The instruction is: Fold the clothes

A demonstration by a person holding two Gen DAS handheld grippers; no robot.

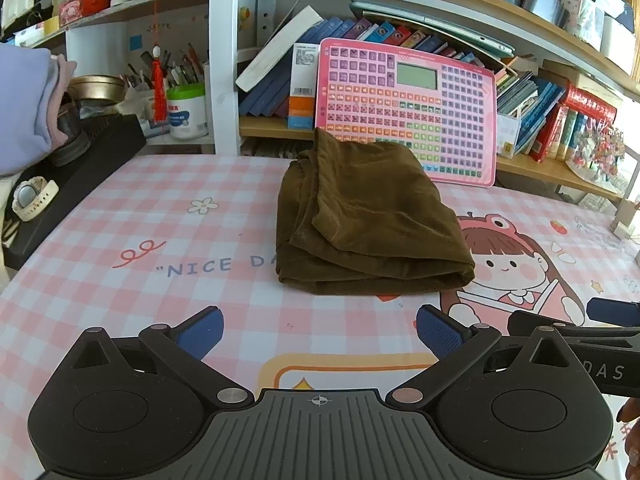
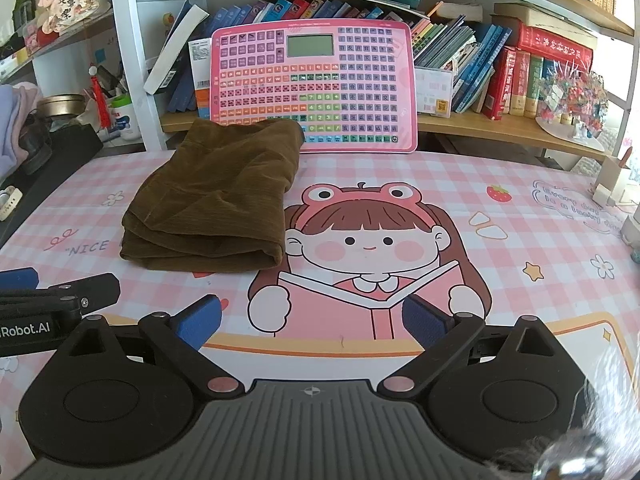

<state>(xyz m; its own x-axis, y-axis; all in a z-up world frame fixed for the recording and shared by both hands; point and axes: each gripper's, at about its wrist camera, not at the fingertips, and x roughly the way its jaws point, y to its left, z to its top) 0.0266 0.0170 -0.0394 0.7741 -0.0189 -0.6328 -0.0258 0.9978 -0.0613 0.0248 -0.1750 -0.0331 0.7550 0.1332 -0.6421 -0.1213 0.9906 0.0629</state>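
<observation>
A brown corduroy garment [image 1: 368, 216] lies folded into a thick stack on the pink checked desk mat [image 1: 160, 216]; in the right wrist view the same garment [image 2: 216, 200] sits left of centre. My left gripper [image 1: 320, 332] hovers open near the mat's front edge, short of the garment, with nothing between its blue pads. My right gripper [image 2: 312, 324] is open too, over the cartoon girl print, to the right of and nearer than the garment. Each gripper shows at the edge of the other's view.
A pink toy keyboard tablet [image 1: 404, 108] leans against the bookshelf right behind the garment. Books fill the shelves. At the left sit a black box [image 1: 72, 168] with a white watch [image 1: 32, 200], folded pastel clothes [image 1: 28, 108] and a pen cup [image 1: 186, 110].
</observation>
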